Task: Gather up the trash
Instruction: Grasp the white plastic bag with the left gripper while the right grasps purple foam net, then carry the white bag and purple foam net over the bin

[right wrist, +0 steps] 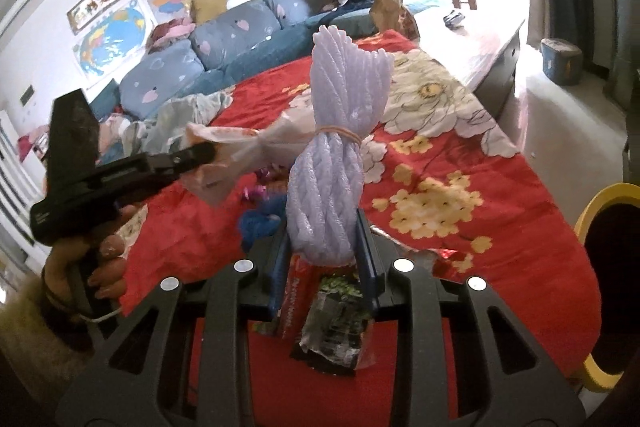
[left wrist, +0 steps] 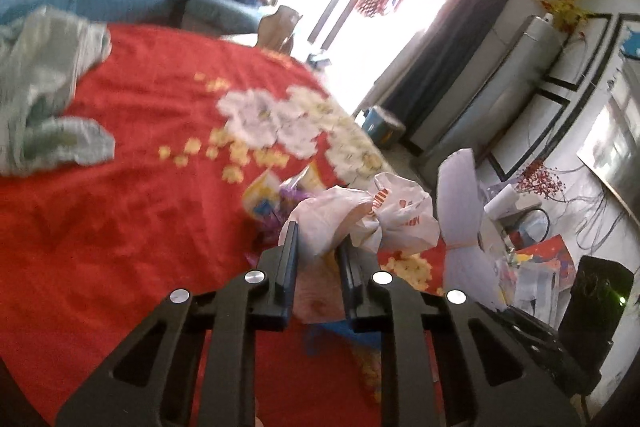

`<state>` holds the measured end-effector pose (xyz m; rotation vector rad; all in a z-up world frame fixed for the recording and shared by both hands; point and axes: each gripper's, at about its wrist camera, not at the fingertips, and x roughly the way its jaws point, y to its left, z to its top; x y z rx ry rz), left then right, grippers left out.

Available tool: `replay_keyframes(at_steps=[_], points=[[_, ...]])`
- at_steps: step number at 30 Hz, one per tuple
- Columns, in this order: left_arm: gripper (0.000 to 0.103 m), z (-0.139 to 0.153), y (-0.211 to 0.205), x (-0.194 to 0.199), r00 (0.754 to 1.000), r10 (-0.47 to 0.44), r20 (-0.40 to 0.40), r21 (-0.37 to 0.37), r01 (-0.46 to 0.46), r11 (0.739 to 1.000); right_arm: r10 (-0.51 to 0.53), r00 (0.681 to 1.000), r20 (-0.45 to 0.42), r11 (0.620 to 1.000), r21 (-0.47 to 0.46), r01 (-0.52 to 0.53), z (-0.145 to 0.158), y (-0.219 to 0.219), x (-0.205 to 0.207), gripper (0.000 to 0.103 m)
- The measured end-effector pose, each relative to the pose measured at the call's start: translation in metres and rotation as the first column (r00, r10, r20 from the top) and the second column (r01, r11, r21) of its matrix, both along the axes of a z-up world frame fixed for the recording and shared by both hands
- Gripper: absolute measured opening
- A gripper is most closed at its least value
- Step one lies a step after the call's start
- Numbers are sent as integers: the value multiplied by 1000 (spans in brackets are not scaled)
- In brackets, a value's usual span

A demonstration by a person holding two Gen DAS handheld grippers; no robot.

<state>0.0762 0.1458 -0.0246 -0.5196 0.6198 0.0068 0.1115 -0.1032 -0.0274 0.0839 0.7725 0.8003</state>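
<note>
The left gripper (left wrist: 318,243) is clamped on a crumpled white plastic bag (left wrist: 368,215) with orange print, its black fingers (left wrist: 289,259) pressing the bag's gathered neck from both sides. From the right wrist the same gripper (right wrist: 208,151) shows side-on at the left, held in a hand (right wrist: 96,267) with a pale fuzzy sleeve (right wrist: 24,331), and the bag (right wrist: 240,143) stretches from its tip across and above the red cloth (right wrist: 460,267). The right gripper (right wrist: 322,239) is closed on a bundle of lilac foam netting (right wrist: 340,131) bound at its waist by a rubber band (right wrist: 340,131); the jaws pinch the lower lobe, and the upper part fans out upright above the band. In the left view the bundle (left wrist: 460,203) stands just right of the bag. Both items hang clear of the cloth (left wrist: 140,207), which is printed with white and yellow flowers. Under the right gripper lie a red wrapper (right wrist: 296,303) and a dark crinkled packet (right wrist: 340,323), touching each other. A blue scrap (right wrist: 256,219) and purple bits (right wrist: 260,193) lie between the grippers, and a yellow wrapper (left wrist: 264,195) sits just behind the bag. A pale green garment (left wrist: 44,91) is heaped at the cloth's far left, with a blue sofa (right wrist: 200,47) beyond it.
</note>
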Motion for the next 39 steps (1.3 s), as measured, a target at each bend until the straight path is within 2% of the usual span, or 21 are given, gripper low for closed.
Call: replay_keyframes(at_steps=[7,15,24,39], points=[[18,33,-20,-10,996,-17,86,82,10,997,-25,999,42,999,25,24,13,-15,1,23],[17,48,-36,-14,993,-32,115,102,21,995,-79,995,62,996,48,76,22,-42,7,23],[17,57,-58,-14,990,-57,132,126,40,991,-162,984,69,985,65,157,24,-78,16,23],[17,57,-105,0,980,-152,129,157,131,979,-303,950,78,951,90,296,29,-132,24,23]])
